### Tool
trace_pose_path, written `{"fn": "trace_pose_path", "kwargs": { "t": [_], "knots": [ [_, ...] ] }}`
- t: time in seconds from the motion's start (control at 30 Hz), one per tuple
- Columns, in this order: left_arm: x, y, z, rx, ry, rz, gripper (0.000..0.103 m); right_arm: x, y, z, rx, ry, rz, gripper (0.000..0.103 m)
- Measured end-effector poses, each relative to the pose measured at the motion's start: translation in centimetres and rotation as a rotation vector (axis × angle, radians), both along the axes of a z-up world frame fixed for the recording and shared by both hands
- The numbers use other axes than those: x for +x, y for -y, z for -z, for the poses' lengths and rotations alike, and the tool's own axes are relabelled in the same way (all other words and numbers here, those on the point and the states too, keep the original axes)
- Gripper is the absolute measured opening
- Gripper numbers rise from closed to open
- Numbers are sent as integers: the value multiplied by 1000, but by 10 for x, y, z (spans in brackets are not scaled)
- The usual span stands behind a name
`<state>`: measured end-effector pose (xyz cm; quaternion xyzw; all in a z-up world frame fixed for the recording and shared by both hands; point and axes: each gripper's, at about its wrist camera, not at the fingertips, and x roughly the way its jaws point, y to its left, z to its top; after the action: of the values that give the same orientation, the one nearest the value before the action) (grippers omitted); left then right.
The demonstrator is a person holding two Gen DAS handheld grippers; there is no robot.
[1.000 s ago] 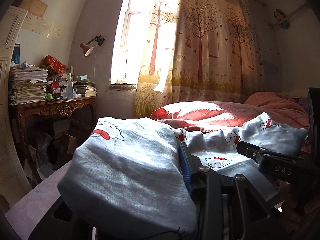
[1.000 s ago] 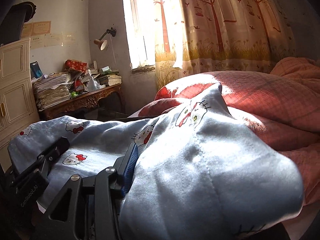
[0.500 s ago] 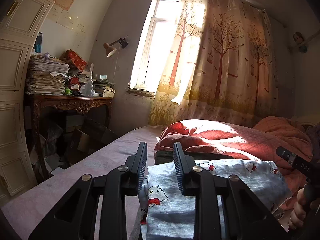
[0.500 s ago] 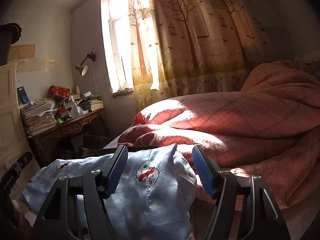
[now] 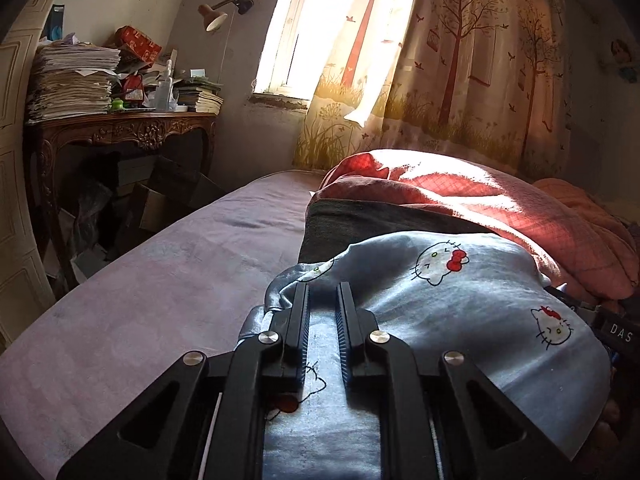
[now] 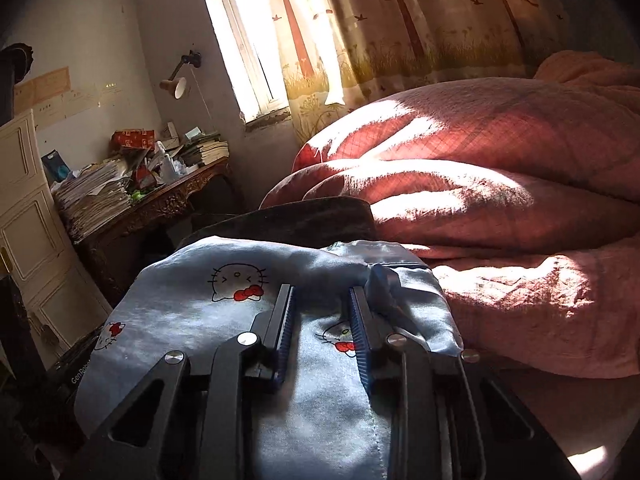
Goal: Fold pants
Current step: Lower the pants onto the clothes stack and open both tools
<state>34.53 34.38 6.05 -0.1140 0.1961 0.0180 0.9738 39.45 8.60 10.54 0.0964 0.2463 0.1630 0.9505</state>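
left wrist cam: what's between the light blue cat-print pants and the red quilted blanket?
In the left wrist view, a dark grey folded cloth lies between the light blue cat-print pants and the red quilted blanket; the pants overlap its near edge.

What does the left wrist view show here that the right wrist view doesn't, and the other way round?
Only the left wrist view: the bare purple sheet beside the blue cat-print pants, and the left tongs closing over them. Only the right wrist view: the cream cabinet and the right tongs closing over the pants' seam end. Both share: the pants, the red quilt, the dark folded garment behind the pants, the cluttered wooden desk, the wall lamp and the tree-print curtain.
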Motion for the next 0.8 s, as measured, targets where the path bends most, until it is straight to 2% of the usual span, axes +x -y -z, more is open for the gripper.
{"fn": "trace_pose_path", "kwargs": {
  "t": [0.1,0.3,0.4,0.57,0.63,0.73,0.8],
  "knots": [
    [-1,6,-1,32,3,-9,12,8,6,5,38,-39,-36,30],
    [-9,9,-9,45,18,-14,12,6,1,2,-6,-24,-29,30],
    [-24,15,-26,83,49,-20,6,-2,1,-5,-28,5,-5,30],
    [-52,17,-59,54,108,-8,5,-23,6,-28,-50,77,39,30],
    [-64,20,-70,86,131,-33,5,-35,11,-40,-66,123,52,30],
    [-84,25,-86,83,185,-18,5,-55,19,-60,-81,179,55,30],
    [-98,31,-96,105,223,-26,5,-66,26,-70,-72,201,47,36]
  ]
}}
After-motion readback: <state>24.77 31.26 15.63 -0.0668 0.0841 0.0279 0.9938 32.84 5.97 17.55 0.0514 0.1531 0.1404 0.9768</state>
